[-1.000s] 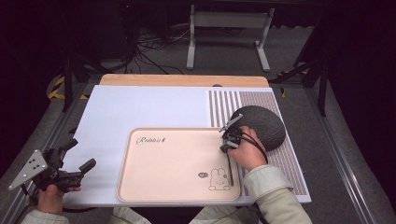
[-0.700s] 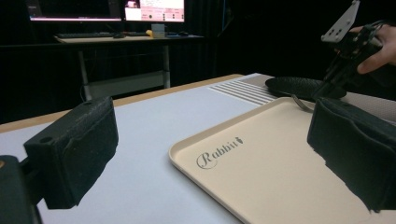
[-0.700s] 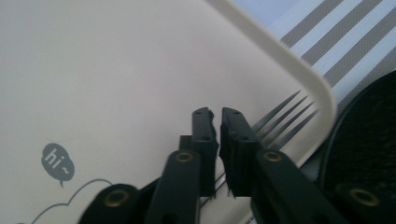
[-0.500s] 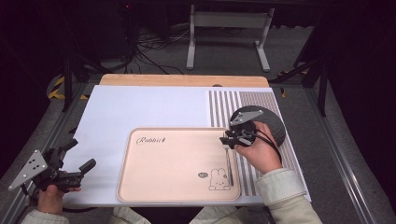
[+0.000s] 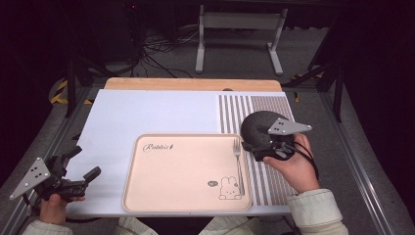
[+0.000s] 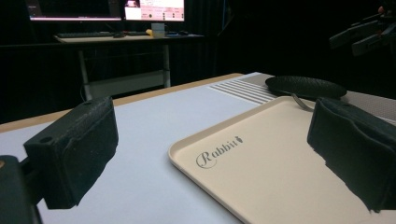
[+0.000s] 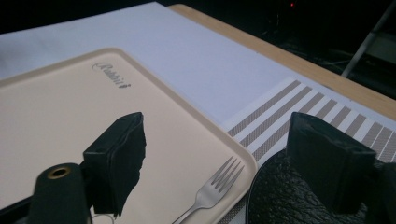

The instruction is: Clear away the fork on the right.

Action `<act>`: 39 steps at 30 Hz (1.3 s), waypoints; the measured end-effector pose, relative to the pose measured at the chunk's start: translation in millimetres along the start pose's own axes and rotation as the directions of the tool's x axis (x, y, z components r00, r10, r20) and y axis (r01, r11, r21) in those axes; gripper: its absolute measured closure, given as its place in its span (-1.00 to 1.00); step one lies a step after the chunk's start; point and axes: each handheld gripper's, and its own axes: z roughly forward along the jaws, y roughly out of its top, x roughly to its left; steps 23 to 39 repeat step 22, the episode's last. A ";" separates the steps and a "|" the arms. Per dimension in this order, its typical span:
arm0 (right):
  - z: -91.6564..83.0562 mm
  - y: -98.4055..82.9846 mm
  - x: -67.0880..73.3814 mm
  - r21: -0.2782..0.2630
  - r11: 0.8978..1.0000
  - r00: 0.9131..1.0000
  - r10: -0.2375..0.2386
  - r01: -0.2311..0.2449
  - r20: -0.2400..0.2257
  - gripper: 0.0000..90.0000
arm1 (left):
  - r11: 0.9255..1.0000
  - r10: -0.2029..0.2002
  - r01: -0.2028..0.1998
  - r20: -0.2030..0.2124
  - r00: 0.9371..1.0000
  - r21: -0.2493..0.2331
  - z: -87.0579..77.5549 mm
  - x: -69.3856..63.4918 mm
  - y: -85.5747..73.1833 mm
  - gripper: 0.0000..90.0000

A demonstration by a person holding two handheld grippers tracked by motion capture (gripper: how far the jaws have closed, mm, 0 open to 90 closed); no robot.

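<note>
Currently fork (image 5: 238,164) lies on tray (image 5: 186,171), rt edge; rt gripper (image 7: 215,154) jaws just opened, empty. Left gripper (image 6: 210,154) open, idle. Placement appears done; dark plate (image 5: 259,128) untouched.

A beige tray (image 5: 181,171) with a rabbit drawing carries a silver fork (image 5: 238,161); beside it, a black plate (image 5: 259,128) on a brown-and-white striped mat (image 5: 244,105).
</note>
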 end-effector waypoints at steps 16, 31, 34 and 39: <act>-46.3 -61.2 -14.3 -0.260 0.965 0.996 0.056 -0.036 0.073 -0.64 | 1.000 0.020 -0.020 0.002 1.000 -0.002 -0.6 -1.4 0.7 -0.94; -55.0 -96.5 -23.5 -0.348 0.934 0.991 0.111 -0.079 0.073 -0.64 | 1.000 0.026 -0.026 0.000 1.000 -0.012 -0.3 -3.2 1.4 -0.94; -55.0 -96.5 -23.5 -0.348 0.934 0.991 0.111 -0.079 0.073 -0.64 | 1.000 0.026 -0.026 0.000 1.000 -0.012 -0.3 -3.2 1.4 -0.94; -55.0 -96.5 -23.5 -0.348 0.934 0.991 0.111 -0.079 0.073 -0.64 | 1.000 0.026 -0.026 0.000 1.000 -0.012 -0.3 -3.2 1.4 -0.94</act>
